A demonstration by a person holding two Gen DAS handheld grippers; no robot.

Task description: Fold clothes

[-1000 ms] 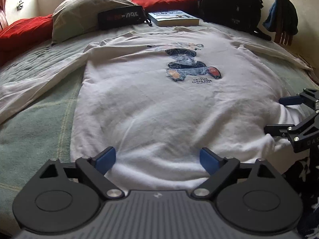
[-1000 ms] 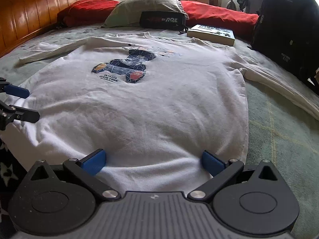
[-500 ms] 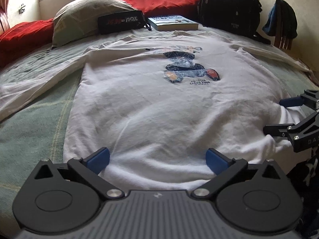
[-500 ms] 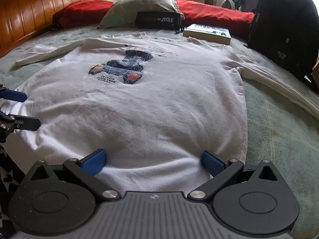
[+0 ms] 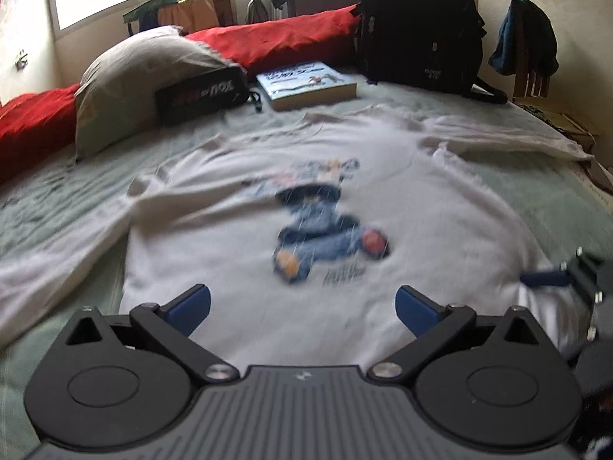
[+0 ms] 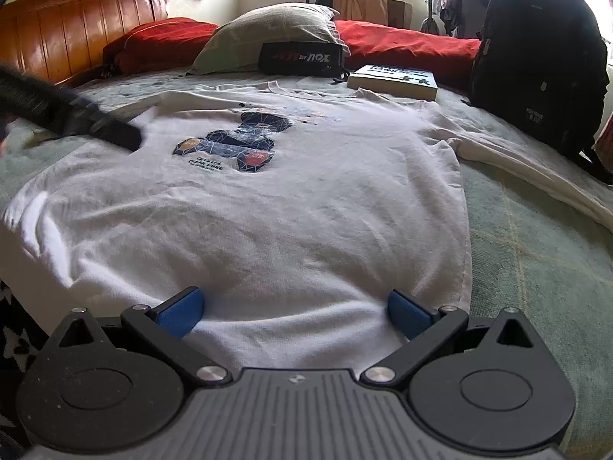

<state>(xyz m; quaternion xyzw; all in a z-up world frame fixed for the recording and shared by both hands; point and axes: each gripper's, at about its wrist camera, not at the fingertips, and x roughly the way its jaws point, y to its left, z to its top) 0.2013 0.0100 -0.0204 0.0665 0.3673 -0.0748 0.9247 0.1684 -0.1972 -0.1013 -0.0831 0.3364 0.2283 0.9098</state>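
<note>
A white long-sleeved shirt with a blue bear print lies face up and spread flat on the green bedspread. Its sleeves stretch out to both sides. My left gripper hovers open above the lower half of the shirt, with nothing between its blue pads. The left wrist view is blurred by motion. My right gripper stands open just over the shirt at its hem, also holding nothing. In the right wrist view the left gripper is a dark blur at the left. The right gripper shows at the left wrist view's right edge.
At the head of the bed lie a grey pillow, a black pouch, a book and red pillows. A black backpack stands at the far right. A wooden headboard runs along the left.
My left gripper has risen and moved forward from the hem over the shirt, and its jaws have widened a little. The right gripper has stayed near the hem.
</note>
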